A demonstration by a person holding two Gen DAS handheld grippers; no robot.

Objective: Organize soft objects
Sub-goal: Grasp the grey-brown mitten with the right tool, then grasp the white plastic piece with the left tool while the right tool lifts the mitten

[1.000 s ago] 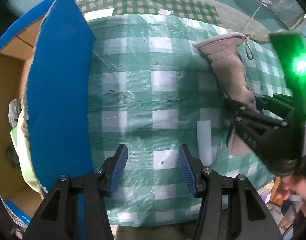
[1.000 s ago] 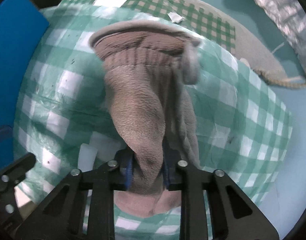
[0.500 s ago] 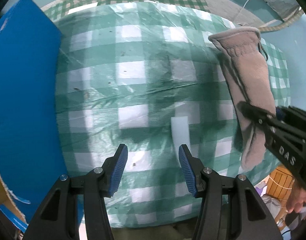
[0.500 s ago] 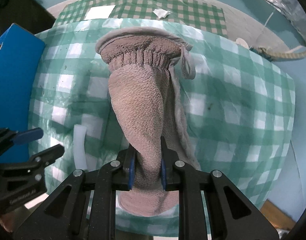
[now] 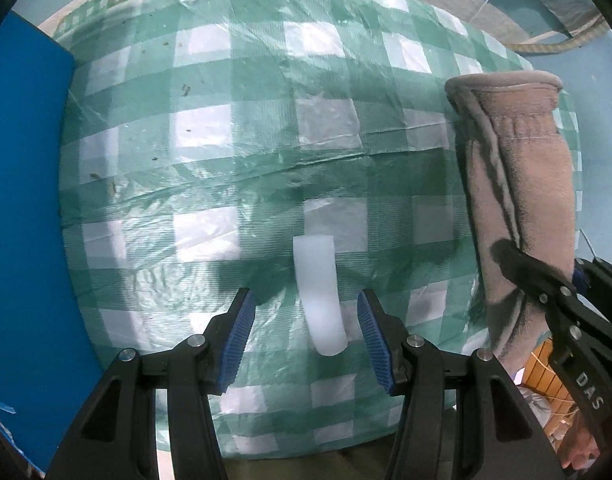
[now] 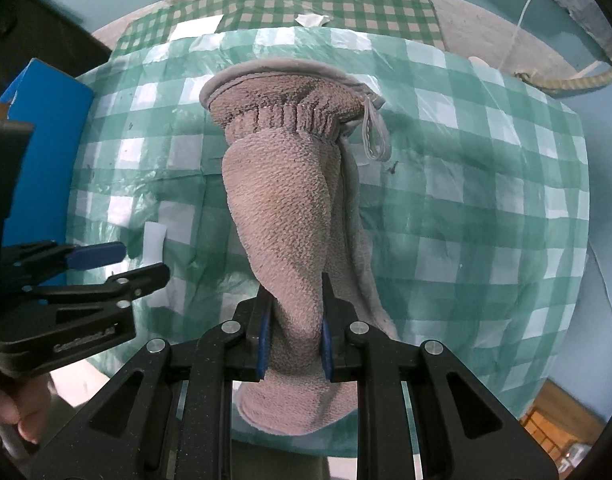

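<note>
1. Left wrist view: looked down on a round table (image 5: 210,128) under a green and white checked plastic cloth.
2. Saw the left gripper (image 5: 306,336) with blue pads, held wide apart, gripping nothing.
3. Found a small white foam strip (image 5: 320,292) lying flat on the cloth, between the two pads but touched by neither.
4. Saw a blue cardboard flap (image 5: 22,200) along the left edge of the table.
5. Saw a fuzzy tan glove (image 5: 522,200) at the right, hanging up off the cloth, cuff away from the camera, pinched low down by the right gripper (image 5: 546,280).
6. Right wrist view: showed the right gripper (image 6: 294,340) squeezed narrow and tight on the glove (image 6: 282,216) near its finger end.
7. Showed the glove's cuff pointed away over the middle of the table (image 6: 486,200), with a small loop hanging at the cuff's right side.
8. Showed the left gripper (image 6: 118,264) at the left, apart from the glove, right by the white foam strip (image 6: 154,240).
9. Showed the blue cardboard flap (image 6: 42,128) behind it.
10. Glimpsed a bit of a hand (image 6: 22,412) at the bottom left corner.
</note>
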